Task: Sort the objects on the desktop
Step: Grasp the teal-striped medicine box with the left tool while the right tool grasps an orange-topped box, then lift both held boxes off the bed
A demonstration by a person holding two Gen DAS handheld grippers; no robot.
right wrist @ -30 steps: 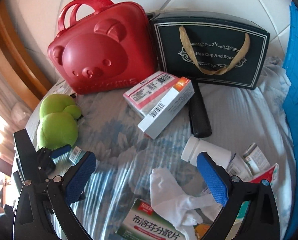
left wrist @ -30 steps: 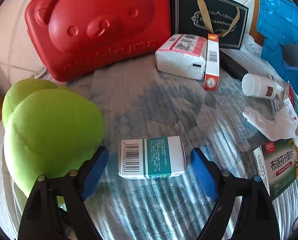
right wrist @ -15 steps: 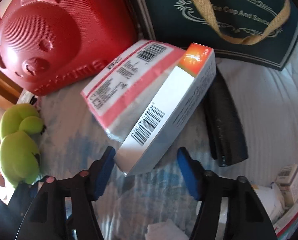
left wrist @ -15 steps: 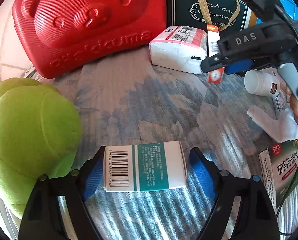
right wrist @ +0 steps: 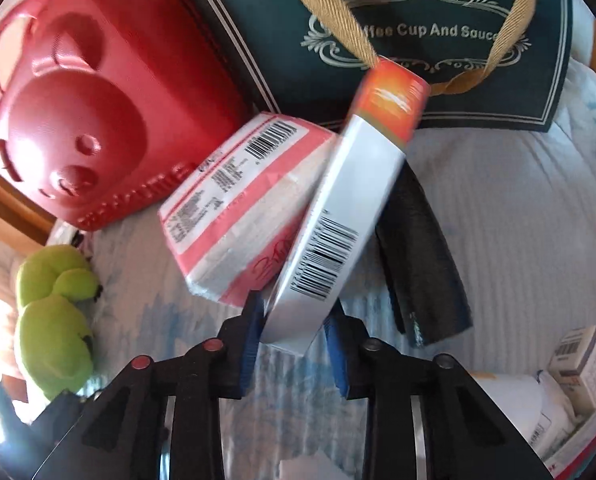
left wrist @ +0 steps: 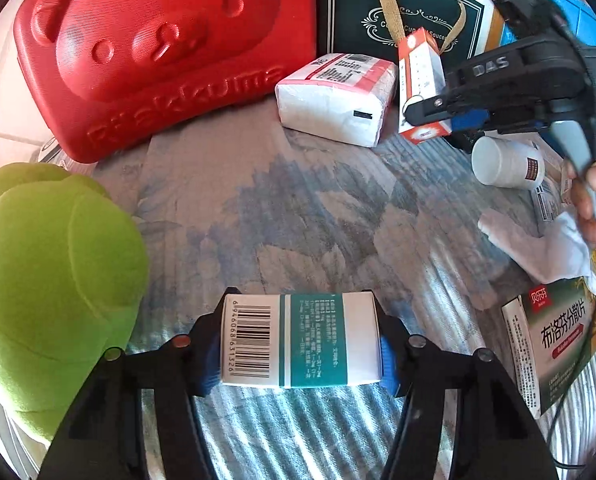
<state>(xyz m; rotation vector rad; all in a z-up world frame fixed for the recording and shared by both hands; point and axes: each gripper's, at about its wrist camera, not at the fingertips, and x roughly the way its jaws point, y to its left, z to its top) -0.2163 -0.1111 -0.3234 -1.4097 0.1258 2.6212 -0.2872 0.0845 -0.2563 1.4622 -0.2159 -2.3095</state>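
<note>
My left gripper (left wrist: 300, 354) is shut on a white and teal medicine box (left wrist: 300, 340) with a barcode, low over the patterned cloth. My right gripper (right wrist: 293, 334) is shut on the near end of a long white box with an orange end (right wrist: 350, 208), tilted up off the cloth; it also shows in the left wrist view (left wrist: 420, 84). A pink and white tissue pack (right wrist: 241, 204) lies just left of that box, in front of the red bear case (right wrist: 85, 128).
A dark green gift bag (right wrist: 418, 40) stands at the back. A black cylinder (right wrist: 418, 256) lies right of the long box. A green plush toy (left wrist: 49, 280) sits at the left. A white bottle (left wrist: 506, 162), white glove (left wrist: 546, 248) and green medicine box (left wrist: 554, 336) lie at the right.
My left gripper moved up to the teal box and shut on it. My right gripper moved in to the long white box, shut on its end and tilted it up.
</note>
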